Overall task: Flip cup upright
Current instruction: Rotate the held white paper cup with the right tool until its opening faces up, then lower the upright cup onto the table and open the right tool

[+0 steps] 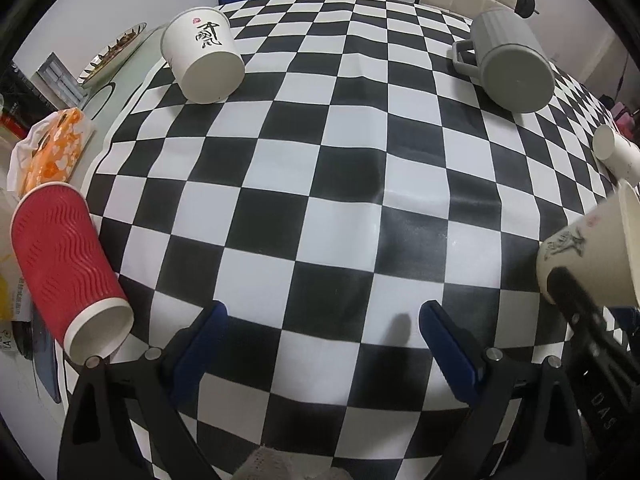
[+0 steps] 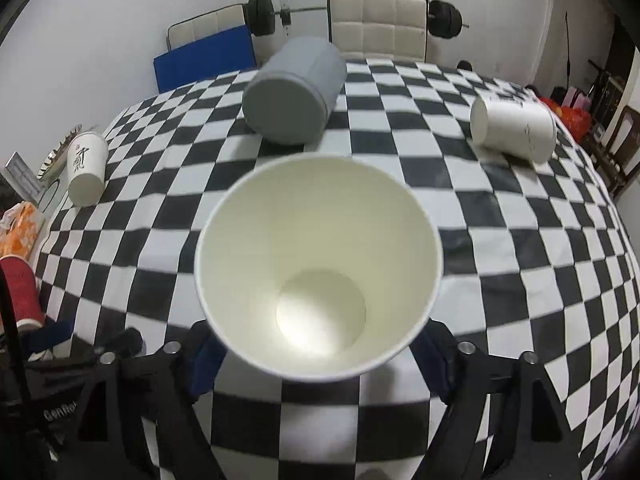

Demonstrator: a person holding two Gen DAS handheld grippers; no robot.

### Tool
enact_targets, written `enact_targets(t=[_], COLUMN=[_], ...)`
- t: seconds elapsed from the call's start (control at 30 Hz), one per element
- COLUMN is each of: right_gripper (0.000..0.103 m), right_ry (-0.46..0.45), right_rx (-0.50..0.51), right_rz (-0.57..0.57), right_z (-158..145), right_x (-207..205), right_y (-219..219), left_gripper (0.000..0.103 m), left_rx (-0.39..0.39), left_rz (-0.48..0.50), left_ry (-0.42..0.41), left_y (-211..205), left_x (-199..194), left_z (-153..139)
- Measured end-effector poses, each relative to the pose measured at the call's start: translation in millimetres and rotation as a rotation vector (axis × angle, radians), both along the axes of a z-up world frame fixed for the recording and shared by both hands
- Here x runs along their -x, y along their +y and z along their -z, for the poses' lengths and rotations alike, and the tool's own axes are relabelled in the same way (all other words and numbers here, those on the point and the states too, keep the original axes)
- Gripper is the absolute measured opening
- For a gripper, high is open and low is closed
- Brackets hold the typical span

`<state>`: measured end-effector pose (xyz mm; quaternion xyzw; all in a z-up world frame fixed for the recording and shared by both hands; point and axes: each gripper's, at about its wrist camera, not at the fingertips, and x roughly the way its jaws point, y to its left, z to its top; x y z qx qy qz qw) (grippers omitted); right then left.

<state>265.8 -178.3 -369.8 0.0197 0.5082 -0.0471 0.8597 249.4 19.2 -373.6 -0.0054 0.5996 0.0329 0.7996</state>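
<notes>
My right gripper (image 2: 316, 344) is shut on a white paper cup (image 2: 320, 240), held above the checkered tablecloth (image 2: 520, 280) with its open mouth facing the camera. The same cup (image 1: 592, 248) shows at the right edge of the left wrist view, gripped by the black right gripper. My left gripper (image 1: 320, 320) is open and empty over the near part of the cloth. A red ribbed cup (image 1: 64, 264) lies on its side to its left.
A white cup with black calligraphy (image 1: 202, 56) lies on its side at the far left. A grey mug (image 1: 508, 60) lies on its side at the far right, and another white cup (image 2: 514, 128) lies beyond it. An orange tissue pack (image 1: 56, 148) sits off the cloth's left edge.
</notes>
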Motion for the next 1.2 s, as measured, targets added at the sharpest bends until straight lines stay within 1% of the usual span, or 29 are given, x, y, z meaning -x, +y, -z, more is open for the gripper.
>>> enact_targets(t=[0.07, 0.13, 0.3, 0.37, 0.6, 0.67, 0.7, 0.77, 0.9, 1.03, 1.2], right_gripper=[0.084, 0.085, 0.086, 0.087, 0.087, 0.087, 0.087, 0.087, 0.087, 0.087, 0.087], right_ry=[0.008, 0.013, 0.025, 0.025, 0.032, 0.03, 0.033, 0.034, 0.037, 0.029, -0.004], right_rx=[-0.006, 0.008, 0.025, 0.033, 0.04, 0.034, 0.048, 0.033, 0.045, 0.04, 0.047], right_rz=[-0.001, -0.002, -0.012, -0.005, 0.038, 0.067, 0.093, 0.118, 0.151, 0.155, 0.134], right_z=[-0.2, -2.1, -9.7, -14.5, -39.3, -51.6, -60.4, -75.5, -110.5, -154.6, -218.3], right_x=[5.8, 11.9, 25.8, 31.8, 63.8, 75.4, 83.0, 94.1, 115.9, 137.3, 165.6], right_y=[-1.0, -0.6, 1.0, 0.5, -8.4, -14.2, -18.1, -24.7, -31.3, -34.0, -29.9], left_gripper=[0.098, 0.098, 0.098, 0.098, 0.098, 0.098, 0.098, 0.098, 0.098, 0.098, 0.098], left_rx=[-0.003, -0.006, -0.017, -0.022, -0.052, -0.054, -0.053, -0.048, -0.041, -0.041, -0.054], left_rz=[0.0, -0.002, -0.002, 0.003, 0.036, 0.047, 0.054, 0.068, 0.101, 0.124, 0.138], left_ry=[-0.008, -0.016, -0.039, -0.051, -0.093, -0.1, -0.105, -0.113, -0.14, -0.186, -0.242], left_y=[-0.7, -2.2, -6.2, -6.5, -17.6, -19.0, -21.5, -26.6, -36.1, -43.2, -45.1], left_x=[3.2, 12.7, 22.1, 22.2, 47.0, 52.8, 58.9, 68.2, 89.3, 112.0, 139.1], left_z=[-2.5, -6.2, -18.7, -26.6, -55.3, -63.8, -70.4, -82.0, -112.8, -152.0, -205.9])
